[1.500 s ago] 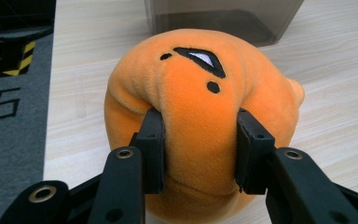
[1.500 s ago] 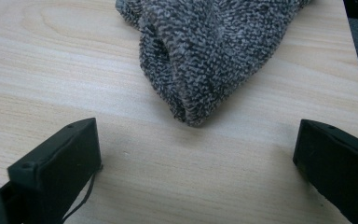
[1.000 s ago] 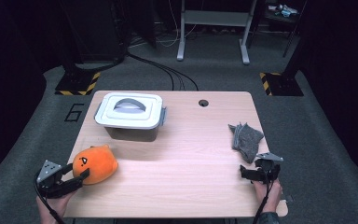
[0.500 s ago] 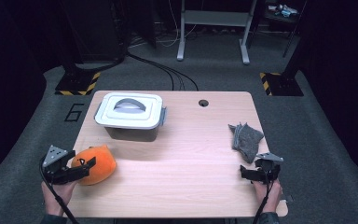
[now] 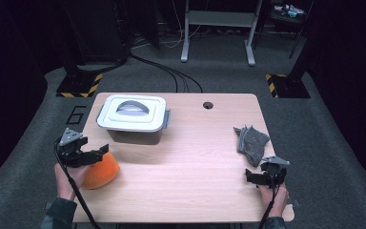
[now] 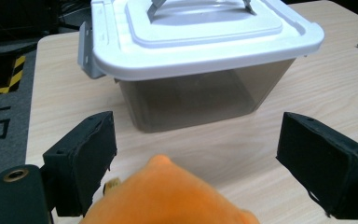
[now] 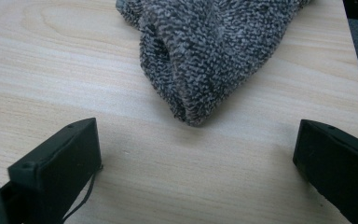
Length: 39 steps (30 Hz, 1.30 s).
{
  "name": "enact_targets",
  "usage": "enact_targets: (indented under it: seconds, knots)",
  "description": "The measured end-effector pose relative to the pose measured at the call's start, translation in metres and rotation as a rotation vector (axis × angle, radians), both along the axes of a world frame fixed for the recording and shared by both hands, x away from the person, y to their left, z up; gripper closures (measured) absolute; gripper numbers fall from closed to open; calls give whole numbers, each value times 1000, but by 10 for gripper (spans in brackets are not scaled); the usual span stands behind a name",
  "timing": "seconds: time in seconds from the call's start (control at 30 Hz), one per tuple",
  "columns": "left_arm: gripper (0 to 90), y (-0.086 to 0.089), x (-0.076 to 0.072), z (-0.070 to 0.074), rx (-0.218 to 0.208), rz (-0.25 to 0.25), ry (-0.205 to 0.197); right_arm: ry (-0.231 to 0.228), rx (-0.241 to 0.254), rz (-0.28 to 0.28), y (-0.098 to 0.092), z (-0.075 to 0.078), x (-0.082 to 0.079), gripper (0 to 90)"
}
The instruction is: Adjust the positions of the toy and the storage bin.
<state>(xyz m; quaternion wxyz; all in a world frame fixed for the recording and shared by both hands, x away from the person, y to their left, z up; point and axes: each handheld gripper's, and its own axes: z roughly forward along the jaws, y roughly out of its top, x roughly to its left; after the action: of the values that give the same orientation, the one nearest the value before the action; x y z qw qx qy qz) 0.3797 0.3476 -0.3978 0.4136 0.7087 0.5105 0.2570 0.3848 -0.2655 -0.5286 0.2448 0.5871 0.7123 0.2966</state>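
Orange soft plush toy sits on the wooden table; your left gripper just let go and lifted, jaws wide. Your right gripper waits, open and empty.

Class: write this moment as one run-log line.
left gripper: open, just released orange toy | right gripper: open near grey cloth | box: lidded

Bare table lies open between the lidded box at left and grey cloth at right.
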Motion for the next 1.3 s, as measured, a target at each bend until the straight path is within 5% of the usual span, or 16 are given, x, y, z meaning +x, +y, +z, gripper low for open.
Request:
enact_targets:
  seconds: [0.43, 0.7, 1.3]
  knots:
    - [117, -3, 41, 10, 33, 23, 25, 2, -1, 0, 1, 0, 0, 0]
    - [118, 7, 64, 4, 5, 52, 60, -3, -9, 12, 1, 0, -1, 0]
    - [189, 11, 112, -1, 55, 98, 114, 0, 1, 10, 1, 0, 0, 0]
